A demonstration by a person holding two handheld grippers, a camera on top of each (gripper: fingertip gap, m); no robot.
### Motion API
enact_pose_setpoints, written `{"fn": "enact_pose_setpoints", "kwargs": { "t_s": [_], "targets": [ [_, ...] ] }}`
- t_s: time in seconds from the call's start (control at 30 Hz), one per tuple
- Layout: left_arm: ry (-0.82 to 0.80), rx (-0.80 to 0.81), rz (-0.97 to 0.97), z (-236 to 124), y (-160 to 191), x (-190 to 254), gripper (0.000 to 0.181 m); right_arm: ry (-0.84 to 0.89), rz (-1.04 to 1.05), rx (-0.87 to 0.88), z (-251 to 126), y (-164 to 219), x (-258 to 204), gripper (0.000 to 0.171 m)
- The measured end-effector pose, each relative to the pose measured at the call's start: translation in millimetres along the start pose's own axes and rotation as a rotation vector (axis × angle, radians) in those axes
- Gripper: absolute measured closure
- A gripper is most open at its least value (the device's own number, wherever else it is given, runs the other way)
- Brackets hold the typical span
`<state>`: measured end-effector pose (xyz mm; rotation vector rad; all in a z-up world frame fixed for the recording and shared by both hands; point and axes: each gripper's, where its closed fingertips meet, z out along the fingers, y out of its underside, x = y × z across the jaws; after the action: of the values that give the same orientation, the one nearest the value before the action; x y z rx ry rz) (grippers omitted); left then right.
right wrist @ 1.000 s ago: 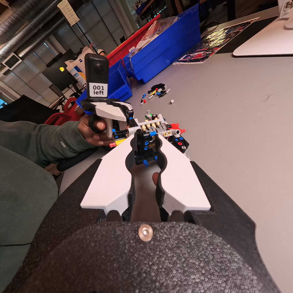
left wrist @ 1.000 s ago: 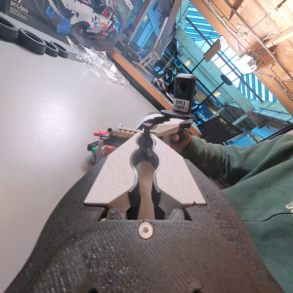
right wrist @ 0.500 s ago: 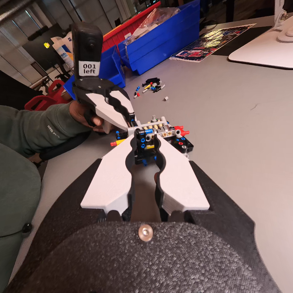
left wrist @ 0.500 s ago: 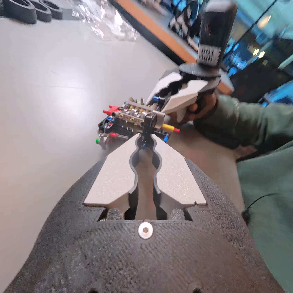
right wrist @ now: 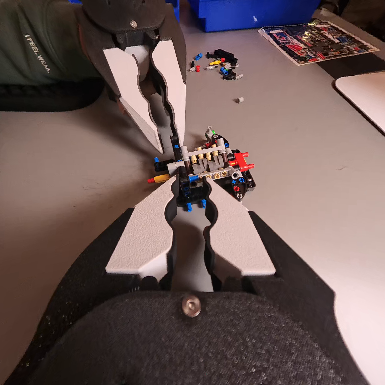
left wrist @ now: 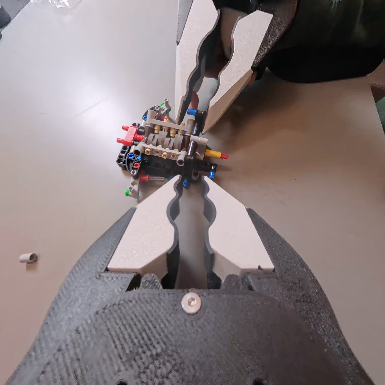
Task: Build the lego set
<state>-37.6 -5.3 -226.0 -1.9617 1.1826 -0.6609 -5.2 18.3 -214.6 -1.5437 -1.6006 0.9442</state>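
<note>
The part-built lego assembly (left wrist: pixel 164 143), grey beams with tan pins on a black frame and a red piece at one end, sits low on the grey table (left wrist: pixel 62 104). It also shows in the right wrist view (right wrist: pixel 210 166). My left gripper (left wrist: pixel 190 178) is slightly open, its tips on either side of the black end beam. From the right wrist view (right wrist: pixel 169 146) there is a gap beside that beam. My right gripper (right wrist: pixel 191 179) is shut on the black frame at the opposite side and comes in from the top in the left wrist view (left wrist: pixel 190 125).
A loose grey connector (left wrist: pixel 29 257) lies apart on the table (right wrist: pixel 291 145). A pile of small parts (right wrist: pixel 218 64), an instruction booklet (right wrist: pixel 316 41), a blue bin (right wrist: pixel 250 14) and a white base (right wrist: pixel 364 93) lie beyond. A green sleeve (right wrist: pixel 41 52) is at the left. The left gripper's tips are roughly 5 cm from the right gripper's. The loose grey connector (left wrist: pixel 29 257) is about 15 cm from my left fingertips.
Both grippers have tilted down toward the table and the assembly has come down with them. My left jaws have parted a little. The right grip is unchanged.
</note>
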Motion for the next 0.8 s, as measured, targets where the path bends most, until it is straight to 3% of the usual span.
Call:
{"fn": "enact_pose_setpoints", "kwargs": {
  "t_s": [0.13, 0.8],
  "targets": [
    [-0.032, -0.024, 0.055, 1.7, 1.8, -0.7, 0.177, -0.008, -0.026, -0.001, 0.8, -0.3, -2.9, 0.151],
    [0.082, 0.087, -0.031, 3.0, -6.5, 7.7, 0.175, -0.029, -0.003, -0.007, 0.0, 1.6, -6.0, 0.151]
  ]
}}
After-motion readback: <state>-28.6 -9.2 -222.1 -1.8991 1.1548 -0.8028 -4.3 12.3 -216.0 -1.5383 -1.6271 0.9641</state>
